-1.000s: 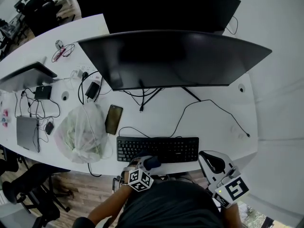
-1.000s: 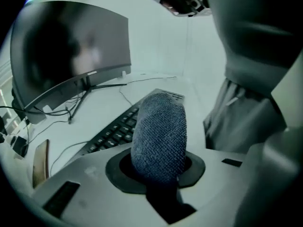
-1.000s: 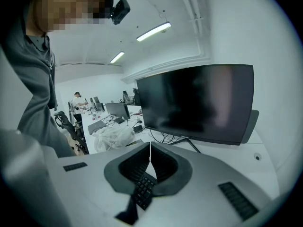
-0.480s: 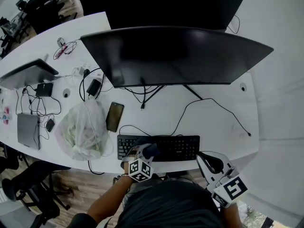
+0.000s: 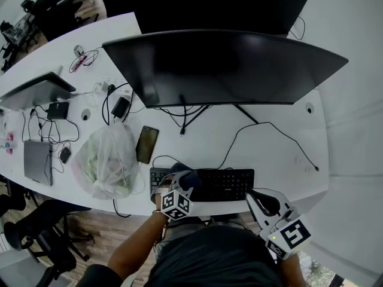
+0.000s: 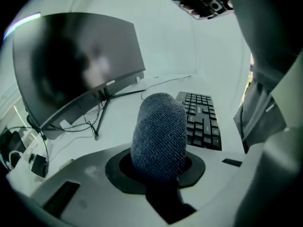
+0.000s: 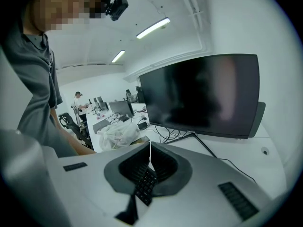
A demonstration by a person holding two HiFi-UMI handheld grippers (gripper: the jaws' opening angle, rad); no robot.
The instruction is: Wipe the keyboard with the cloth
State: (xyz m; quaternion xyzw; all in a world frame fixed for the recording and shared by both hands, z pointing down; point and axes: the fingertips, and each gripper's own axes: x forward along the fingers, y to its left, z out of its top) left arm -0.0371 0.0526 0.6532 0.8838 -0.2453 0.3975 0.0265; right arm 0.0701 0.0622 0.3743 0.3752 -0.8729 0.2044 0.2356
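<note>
Keyboard (image 5: 224,185): lower centre of the head view, on the white desk (image 5: 269,154), below the monitor (image 5: 221,64).
Left gripper (image 5: 179,187): pinching the cloth, over the keyboard's left end.
Cloth (image 6: 158,136): blue-grey, bunched upright between the jaws.
Right gripper (image 7: 150,158): jaws pressed together, empty, lower right, just beside the keyboard's right end.

An open-plan office. Long white desks (image 5: 281,154) carry curved monitors (image 5: 227,64) and laptops (image 5: 37,162). Swivel chairs (image 5: 42,229) stand alongside.
</note>
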